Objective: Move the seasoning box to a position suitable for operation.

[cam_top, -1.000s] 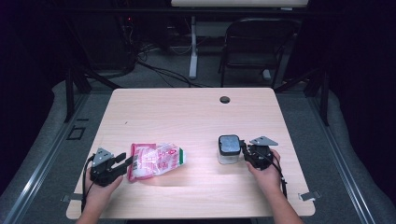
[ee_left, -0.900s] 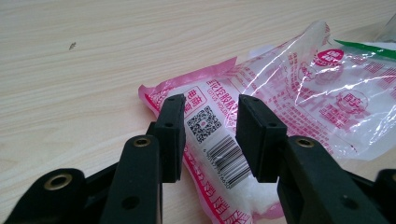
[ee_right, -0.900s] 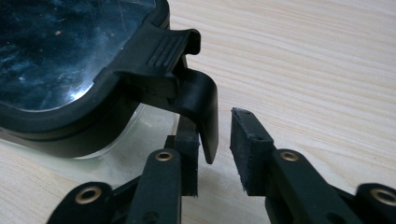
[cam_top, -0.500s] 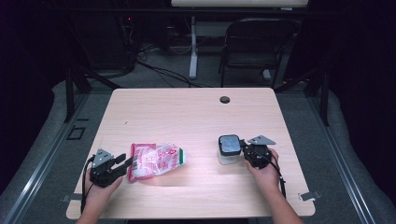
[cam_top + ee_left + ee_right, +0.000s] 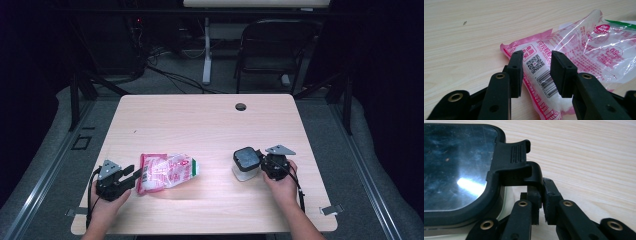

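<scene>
A pink and clear plastic bag (image 5: 167, 171) of white contents lies on the wooden table (image 5: 200, 125), left of centre. My left gripper (image 5: 136, 175) is at its left end. In the left gripper view the jaws (image 5: 536, 67) stand apart, the barcode end of the bag (image 5: 584, 50) lies between them, and the pads do not visibly press. A small white box with a dark lid (image 5: 246, 160) stands at the right. My right gripper (image 5: 261, 162) has just been closing its jaws and now pinches the lid's black latch (image 5: 516, 162) between its fingertips (image 5: 541, 200).
A round cable hole (image 5: 240, 106) sits near the table's far edge. A dark chair (image 5: 272, 50) and cables stand on the floor beyond. Bare wood stretches between the bag and the box.
The right gripper's jaws have drawn together at the box's right side. Both hands, the bag and the box stay where they were.
</scene>
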The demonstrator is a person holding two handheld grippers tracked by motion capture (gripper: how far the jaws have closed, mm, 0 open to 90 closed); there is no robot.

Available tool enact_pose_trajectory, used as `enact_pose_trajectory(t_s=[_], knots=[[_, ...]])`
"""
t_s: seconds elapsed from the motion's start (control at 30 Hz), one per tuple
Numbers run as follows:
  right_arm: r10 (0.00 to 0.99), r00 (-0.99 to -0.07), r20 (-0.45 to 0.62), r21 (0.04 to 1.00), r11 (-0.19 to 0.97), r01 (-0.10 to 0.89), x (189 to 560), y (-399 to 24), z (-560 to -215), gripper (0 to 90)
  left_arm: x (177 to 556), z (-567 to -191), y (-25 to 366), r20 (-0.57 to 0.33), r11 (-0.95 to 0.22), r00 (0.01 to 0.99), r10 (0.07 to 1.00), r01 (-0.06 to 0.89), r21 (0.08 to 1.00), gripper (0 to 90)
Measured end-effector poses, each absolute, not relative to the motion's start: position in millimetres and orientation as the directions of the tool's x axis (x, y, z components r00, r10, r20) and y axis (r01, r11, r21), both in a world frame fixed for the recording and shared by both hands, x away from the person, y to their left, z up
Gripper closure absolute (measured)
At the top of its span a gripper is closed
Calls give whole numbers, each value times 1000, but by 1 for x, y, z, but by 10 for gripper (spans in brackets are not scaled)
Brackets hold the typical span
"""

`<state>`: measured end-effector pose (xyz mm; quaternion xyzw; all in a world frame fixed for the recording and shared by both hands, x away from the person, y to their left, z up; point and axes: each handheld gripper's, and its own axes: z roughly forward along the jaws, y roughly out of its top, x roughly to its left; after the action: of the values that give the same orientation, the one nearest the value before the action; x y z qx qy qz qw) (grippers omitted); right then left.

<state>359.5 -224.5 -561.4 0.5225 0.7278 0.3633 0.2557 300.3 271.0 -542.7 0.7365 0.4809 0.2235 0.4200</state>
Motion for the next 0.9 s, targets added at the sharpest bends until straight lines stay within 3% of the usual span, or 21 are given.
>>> enact_pose_trajectory(t_s=[0.5,0.9], knots=[[890,-454,-33,827,279,488,338,-200,-552,857,303,-542,265,-75,-196,457,886,518,833,627],[832,-552,-51,813,356,461,320,-175,-554,847,297,-536,231,-62,-265,561,826,483,835,643]])
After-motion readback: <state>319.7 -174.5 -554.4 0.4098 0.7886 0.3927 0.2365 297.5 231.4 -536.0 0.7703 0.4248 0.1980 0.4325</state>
